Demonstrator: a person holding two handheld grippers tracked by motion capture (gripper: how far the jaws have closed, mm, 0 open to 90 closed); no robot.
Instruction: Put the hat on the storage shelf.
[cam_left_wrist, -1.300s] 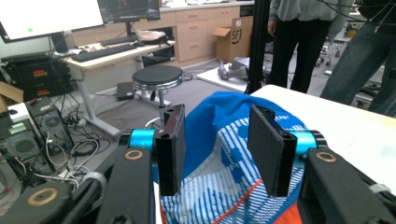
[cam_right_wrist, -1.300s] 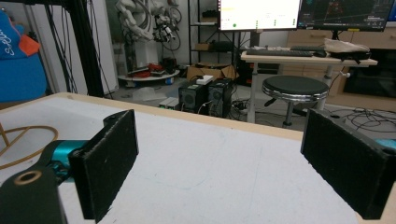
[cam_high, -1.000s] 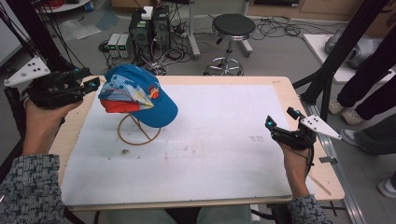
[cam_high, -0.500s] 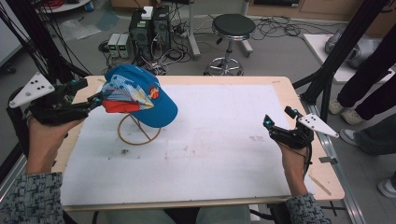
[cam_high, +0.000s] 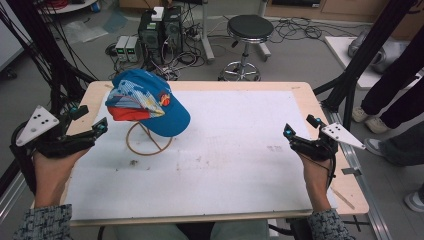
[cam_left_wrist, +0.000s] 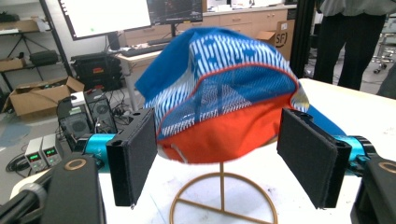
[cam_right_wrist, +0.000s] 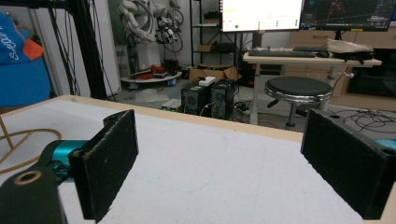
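There is one cap (cam_high: 150, 102). It is blue with white stripes and an orange underside. It sits on one thin gold wire stand (cam_high: 148, 142) with a round ring at the bottom. The stand is at the far left part of the tabletop (cam_high: 240, 165).

There are two grippers. The left gripper (cam_high: 90, 122) is at the left edge of the tabletop, close to the cap but not touching it. Its fingers (cam_left_wrist: 135, 156) have just been opening and now stand wide, with nothing pressed between them. In the left gripper view the cap sits past the fingers, in the gap. The right gripper (cam_high: 300, 134) is over at the right edge, well apart from the cap. Its fingers (cam_right_wrist: 109, 158) are wide too, and they hold nothing.

The tabletop is a wooden board with one big white sheet on it. The sheet has a few small dark marks.

In the room there is one round black stool (cam_high: 249, 30) behind the tabletop. Two black computer boxes (cam_high: 162, 27) and two small grey boxes (cam_high: 127, 47) sit on the floor with many cables. A person's dark legs (cam_high: 395, 85) stand at the right.
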